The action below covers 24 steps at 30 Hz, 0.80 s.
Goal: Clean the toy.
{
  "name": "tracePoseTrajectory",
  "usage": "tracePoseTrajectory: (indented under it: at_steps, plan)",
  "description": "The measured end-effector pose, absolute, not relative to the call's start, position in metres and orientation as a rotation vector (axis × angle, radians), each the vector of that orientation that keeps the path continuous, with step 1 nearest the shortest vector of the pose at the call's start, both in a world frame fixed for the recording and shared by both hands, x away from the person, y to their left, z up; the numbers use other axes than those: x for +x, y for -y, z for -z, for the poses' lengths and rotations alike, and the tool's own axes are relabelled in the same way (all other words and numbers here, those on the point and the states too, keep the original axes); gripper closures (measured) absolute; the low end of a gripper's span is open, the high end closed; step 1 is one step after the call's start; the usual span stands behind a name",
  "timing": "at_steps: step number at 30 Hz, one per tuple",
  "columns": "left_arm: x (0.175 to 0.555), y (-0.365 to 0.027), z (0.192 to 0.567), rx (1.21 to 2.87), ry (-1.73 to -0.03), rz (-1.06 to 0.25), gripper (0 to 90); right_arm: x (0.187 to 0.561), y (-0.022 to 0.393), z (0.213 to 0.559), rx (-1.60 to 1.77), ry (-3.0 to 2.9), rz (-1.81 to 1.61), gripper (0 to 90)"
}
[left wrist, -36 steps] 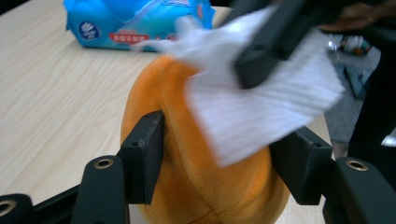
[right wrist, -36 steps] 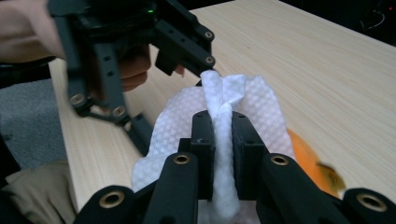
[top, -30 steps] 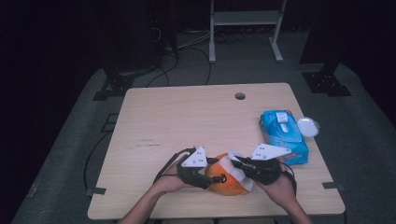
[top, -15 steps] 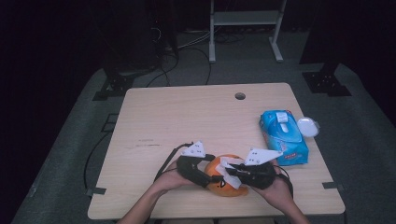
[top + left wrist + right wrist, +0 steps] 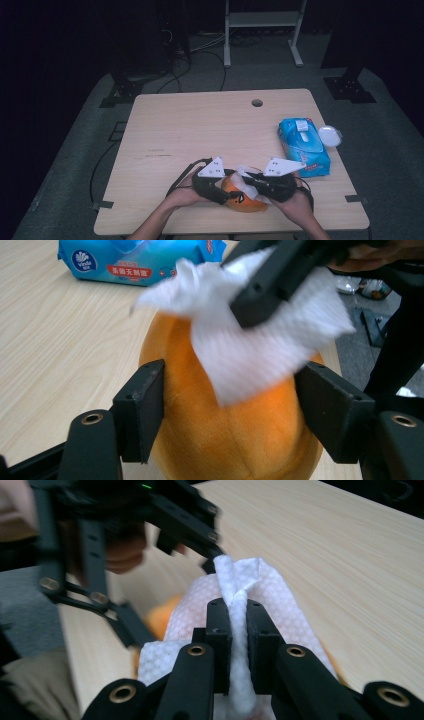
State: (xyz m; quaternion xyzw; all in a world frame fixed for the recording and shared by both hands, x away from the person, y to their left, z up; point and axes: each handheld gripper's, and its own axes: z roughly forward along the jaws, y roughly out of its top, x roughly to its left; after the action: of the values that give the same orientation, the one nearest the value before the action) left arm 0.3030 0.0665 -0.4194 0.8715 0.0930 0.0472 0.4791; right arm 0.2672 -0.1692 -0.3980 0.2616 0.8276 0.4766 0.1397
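Looked like a lab or recording studio setup, not a home. The pale wooden table (image 5: 200, 125) sat alone on grey carpet (image 5: 90, 150), with black curtained walls, black cables (image 5: 200, 50) trailing over the floor, black stand feet (image 5: 350, 87) off its far corners, and a white metal rack (image 5: 262, 20) behind.

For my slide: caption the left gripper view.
Left tongs straddle an orange plush pumpkin while the right tongs wipe it with a white wipe.

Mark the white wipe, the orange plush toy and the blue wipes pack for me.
white wipe (image 5: 280, 610): right gripper view, its dimpled fold.
orange plush toy (image 5: 235, 440): left gripper view, its front.
blue wipes pack (image 5: 304, 146): high view, its top.
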Motion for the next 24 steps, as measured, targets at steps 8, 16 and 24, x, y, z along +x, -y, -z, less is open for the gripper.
tracePoseTrajectory:
  at_steps: [8,16,24]
  plan:
    - [0.297,-0.060,0.419,2.141,-0.192,-0.143,28.8,0.261,0.158,0.395,0.730,-2.414,-1.436,82.1]
    - [0.298,-0.061,0.419,2.139,-0.184,-0.162,30.0,0.269,0.171,0.395,0.797,-2.357,-1.389,82.2]
    - [0.292,-0.057,0.418,2.160,-0.146,-0.183,29.2,0.260,0.152,0.395,0.729,-2.394,-1.412,81.9]
